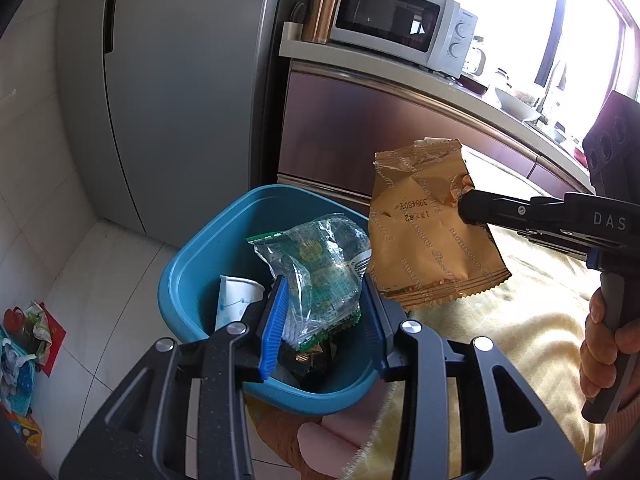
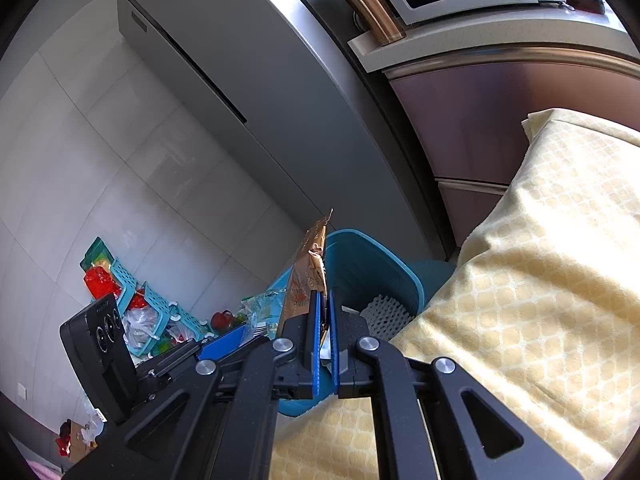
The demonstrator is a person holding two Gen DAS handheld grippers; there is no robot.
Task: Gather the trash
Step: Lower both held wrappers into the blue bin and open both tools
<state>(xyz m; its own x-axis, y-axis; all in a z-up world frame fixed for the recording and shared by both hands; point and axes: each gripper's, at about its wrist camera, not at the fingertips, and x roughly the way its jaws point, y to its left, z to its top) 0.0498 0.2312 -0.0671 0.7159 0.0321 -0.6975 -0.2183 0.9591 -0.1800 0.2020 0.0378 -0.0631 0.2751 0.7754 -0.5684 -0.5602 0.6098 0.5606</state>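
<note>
Left claw (image 1: 326,316): its blue pads are closed on a clear green-printed wrapper (image 1: 320,268), and it holds this wrapper over the open blue bin (image 1: 208,248).
Right claw (image 2: 325,336): shut tight on a gold snack wrapper (image 1: 428,228); in the left wrist view this wrapper hangs beside the far right rim of the bin, partly over it.
Gold snack wrapper, other view: in the right wrist view it stands up edge-on between the two pads, with the bin behind it.
Bin contents: a white paper cup (image 1: 234,298) with a blue pattern leans on the left inner wall; under the green wrapper lie some dark wrappers, which I cannot name.
Bin position: it stands on the floor, against the yellow patterned cloth (image 2: 540,280).
Hand: a person's hand (image 1: 608,344) grips the handle of the right claw at the right edge.
Behind the bin: a grey fridge (image 1: 180,100) and a brown cabinet front (image 1: 380,132) stand close.
On the desk: a white microwave (image 1: 404,24) and a copper tumbler (image 1: 324,6) beside it.
On the floor, left: teal baskets (image 2: 152,308) with red and mixed wrappers, well apart from the bin.
</note>
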